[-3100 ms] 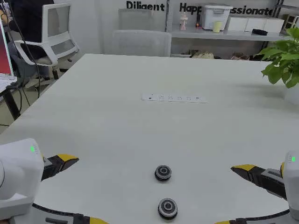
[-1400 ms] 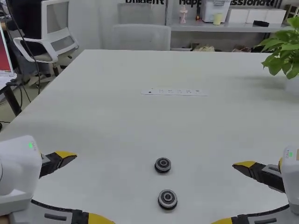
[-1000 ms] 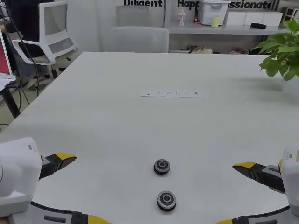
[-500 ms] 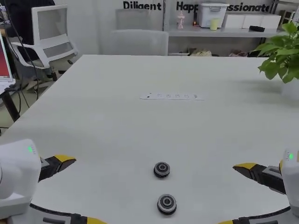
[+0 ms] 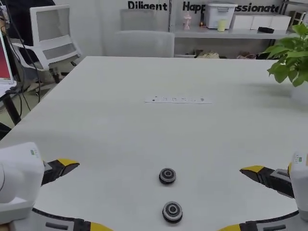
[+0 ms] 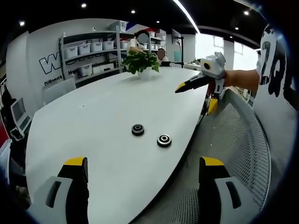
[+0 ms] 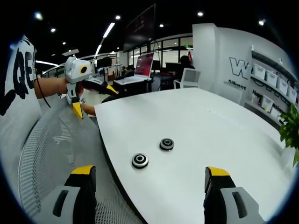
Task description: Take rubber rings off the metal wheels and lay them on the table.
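Left tool (image 6: 143, 161), right tool (image 7: 149, 170) — both spread wide, empty — either side of two wheels (image 5: 167, 175)

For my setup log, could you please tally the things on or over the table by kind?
Metal wheels: 2
Grippers, left gripper and right gripper: 2
Power strip: 1
Potted plant: 1
Total: 6
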A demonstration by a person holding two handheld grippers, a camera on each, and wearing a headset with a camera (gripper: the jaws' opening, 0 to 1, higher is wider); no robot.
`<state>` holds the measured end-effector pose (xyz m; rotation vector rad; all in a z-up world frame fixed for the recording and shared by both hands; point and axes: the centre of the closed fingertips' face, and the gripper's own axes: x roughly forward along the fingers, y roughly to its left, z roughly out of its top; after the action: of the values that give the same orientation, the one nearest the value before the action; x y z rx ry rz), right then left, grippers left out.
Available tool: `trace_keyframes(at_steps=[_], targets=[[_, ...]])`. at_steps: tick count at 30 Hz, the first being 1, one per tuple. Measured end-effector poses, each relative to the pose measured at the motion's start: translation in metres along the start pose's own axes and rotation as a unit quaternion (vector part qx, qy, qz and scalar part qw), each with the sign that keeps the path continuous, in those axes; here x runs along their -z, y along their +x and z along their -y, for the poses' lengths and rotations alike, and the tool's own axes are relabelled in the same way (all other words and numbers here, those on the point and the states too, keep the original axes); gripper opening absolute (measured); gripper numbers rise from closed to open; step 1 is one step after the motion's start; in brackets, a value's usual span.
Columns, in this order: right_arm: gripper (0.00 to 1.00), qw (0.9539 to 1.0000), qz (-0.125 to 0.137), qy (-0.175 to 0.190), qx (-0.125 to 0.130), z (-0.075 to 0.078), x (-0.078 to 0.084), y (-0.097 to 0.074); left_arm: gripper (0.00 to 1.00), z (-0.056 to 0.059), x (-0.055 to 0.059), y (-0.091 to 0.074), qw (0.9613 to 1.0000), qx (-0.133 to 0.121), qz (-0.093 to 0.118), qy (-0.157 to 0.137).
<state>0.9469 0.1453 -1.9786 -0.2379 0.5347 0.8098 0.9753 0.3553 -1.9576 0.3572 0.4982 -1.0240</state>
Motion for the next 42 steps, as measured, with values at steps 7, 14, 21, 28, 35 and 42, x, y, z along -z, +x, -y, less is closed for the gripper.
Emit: trace_keyframes(at_steps=[7, 14, 21, 28, 35, 42], targets=[[0.95, 1.0000, 0.000, -0.003, -0.003, 0.002, -0.002, 0.004, 0.96, -0.003, -0.001, 0.002, 1.0000, 0.000, -0.002, 0.000], [0.92, 1.0000, 0.005, -0.008, 0.000, 0.007, -0.007, 0.005, 0.96, -0.004, -0.004, 0.006, 1.0000, 0.004, -0.002, 0.005], [0.91, 0.9999, 0.007, -0.013, 0.001, 0.010, -0.011, 0.007, 0.95, -0.007, -0.008, 0.010, 0.9999, 0.006, -0.001, 0.010], [0.90, 0.9998, 0.007, -0.018, -0.001, 0.011, -0.013, 0.012, 0.95, -0.008, -0.013, 0.015, 0.9998, 0.012, 0.001, 0.019], [0.89, 0.9997, 0.008, -0.022, -0.001, 0.013, -0.015, 0.014, 0.94, -0.008, -0.018, 0.020, 0.9995, 0.018, 0.001, 0.027], [0.89, 0.9997, 0.011, -0.024, 0.000, 0.017, -0.017, 0.016, 0.94, -0.007, -0.020, 0.027, 0.9991, 0.024, -0.002, 0.035]])
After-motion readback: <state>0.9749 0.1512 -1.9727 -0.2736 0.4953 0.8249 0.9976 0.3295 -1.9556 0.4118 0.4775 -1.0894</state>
